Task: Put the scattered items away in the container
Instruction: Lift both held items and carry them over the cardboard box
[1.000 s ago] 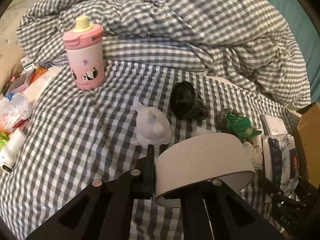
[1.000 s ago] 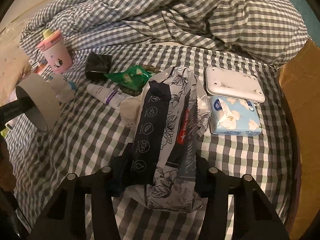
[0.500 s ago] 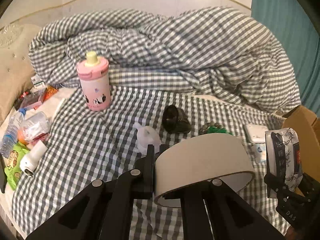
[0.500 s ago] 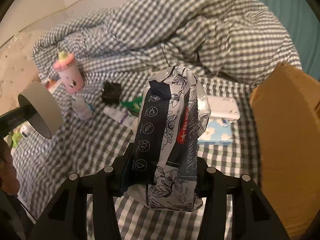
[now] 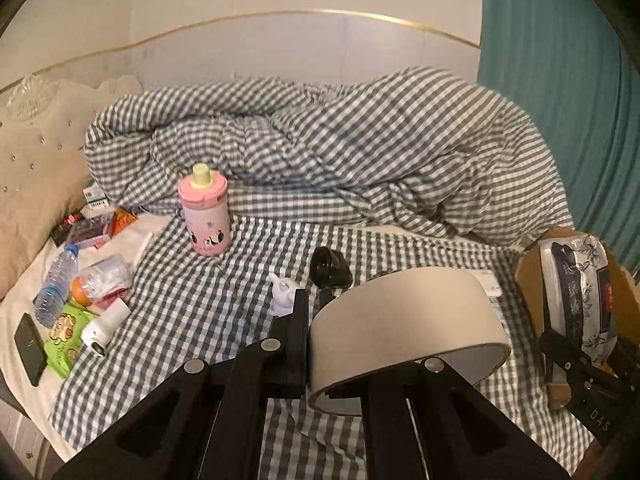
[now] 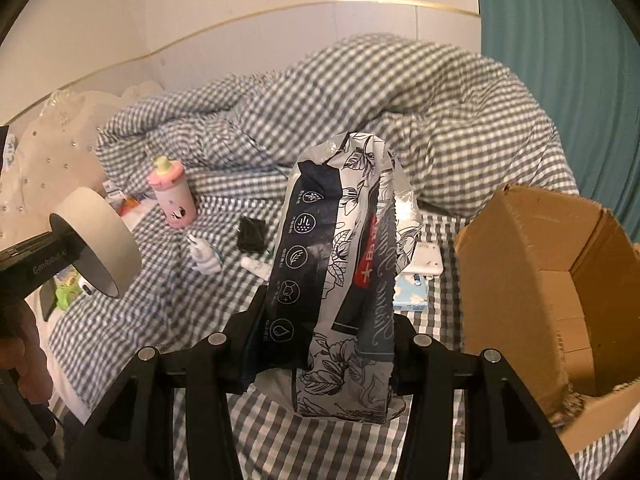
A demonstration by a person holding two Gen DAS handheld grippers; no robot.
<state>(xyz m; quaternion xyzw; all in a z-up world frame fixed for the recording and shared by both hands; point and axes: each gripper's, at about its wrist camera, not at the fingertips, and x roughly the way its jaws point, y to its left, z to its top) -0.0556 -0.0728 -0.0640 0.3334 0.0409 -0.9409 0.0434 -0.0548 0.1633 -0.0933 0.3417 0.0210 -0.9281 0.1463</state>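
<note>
Inventory, taken with the pink bottle (image 5: 204, 212) as landmark; it stands upright on the checked bed sheet (image 5: 180, 312).

Left hand-held gripper (image 5: 316, 312): jaws fully closed on the wall of a wide tape roll (image 5: 404, 320), which is held clear of the bed, nearer the camera than the bottle and to its right.

Right hand-held gripper (image 6: 320, 320): jaws part open and pressed against both sides of a flower-printed black-and-white packet (image 6: 340, 272), which is held upright above the sheet, well right of the bottle.

Cardboard box (image 6: 552, 280): open, at the bed's edge far right of the bottle, just beside the held packet.

Items lying on the sheet: a white spray bottle (image 6: 204, 256) near the pink bottle's base; a black object (image 6: 252, 232) just right of that; a white tube (image 6: 256, 266); a white flat case (image 6: 428, 260) and a blue tissue pack (image 6: 412, 294), partly hidden behind the packet.

Left of the bottle: a water bottle (image 5: 56, 280), a green snack pack (image 5: 64, 336), a black phone (image 5: 30, 348).

Behind the bottle: a bunched checked duvet (image 5: 360, 152).
</note>
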